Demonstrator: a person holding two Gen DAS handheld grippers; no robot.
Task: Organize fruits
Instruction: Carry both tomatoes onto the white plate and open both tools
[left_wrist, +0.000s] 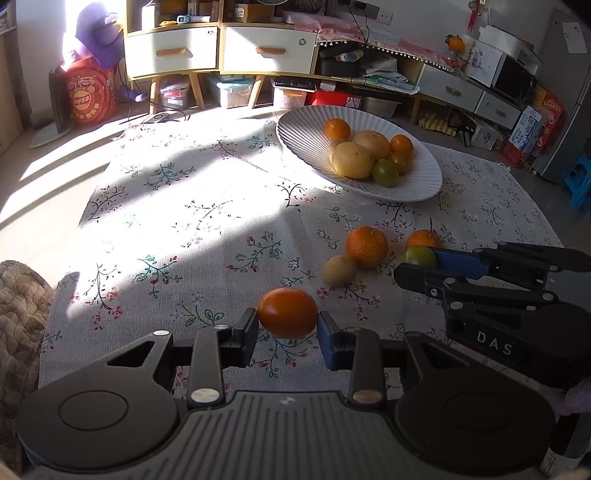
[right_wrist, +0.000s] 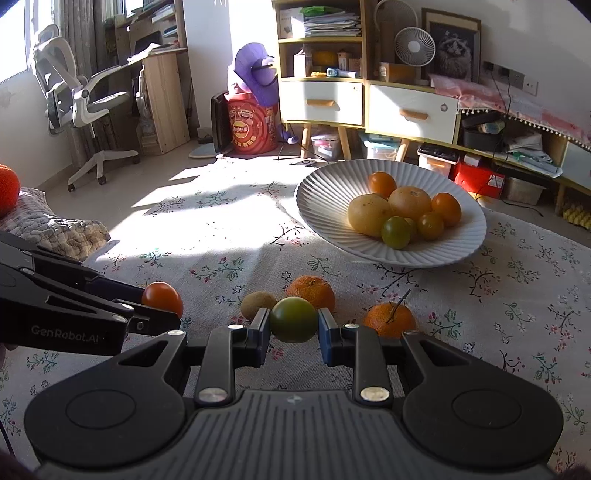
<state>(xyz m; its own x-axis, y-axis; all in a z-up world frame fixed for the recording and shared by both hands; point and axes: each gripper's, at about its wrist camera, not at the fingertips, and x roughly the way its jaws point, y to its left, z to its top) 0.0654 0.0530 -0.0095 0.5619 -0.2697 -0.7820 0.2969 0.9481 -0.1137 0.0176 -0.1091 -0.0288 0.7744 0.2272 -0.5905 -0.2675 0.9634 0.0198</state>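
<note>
My left gripper (left_wrist: 287, 325) is shut on a smooth orange fruit (left_wrist: 287, 313), held just above the flowered cloth. To its right, my right gripper (right_wrist: 293, 325) is shut on a green round fruit (right_wrist: 293, 319); the left wrist view shows the same green fruit (left_wrist: 421, 256) at the right gripper's tip. A white ribbed plate (left_wrist: 303, 136) at the far side holds several orange, yellow and green fruits. Loose on the cloth lie two rough mandarins (right_wrist: 312, 291) (right_wrist: 389, 319) and a small brownish-yellow fruit (right_wrist: 258, 305).
A flowered tablecloth (left_wrist: 184, 221) covers the table, half in bright sun. A quilted cushion (left_wrist: 18, 295) lies at the table's left edge. Behind stand drawer cabinets (left_wrist: 221, 48), storage boxes, a red drum (left_wrist: 90, 98) and an office chair (right_wrist: 77, 92).
</note>
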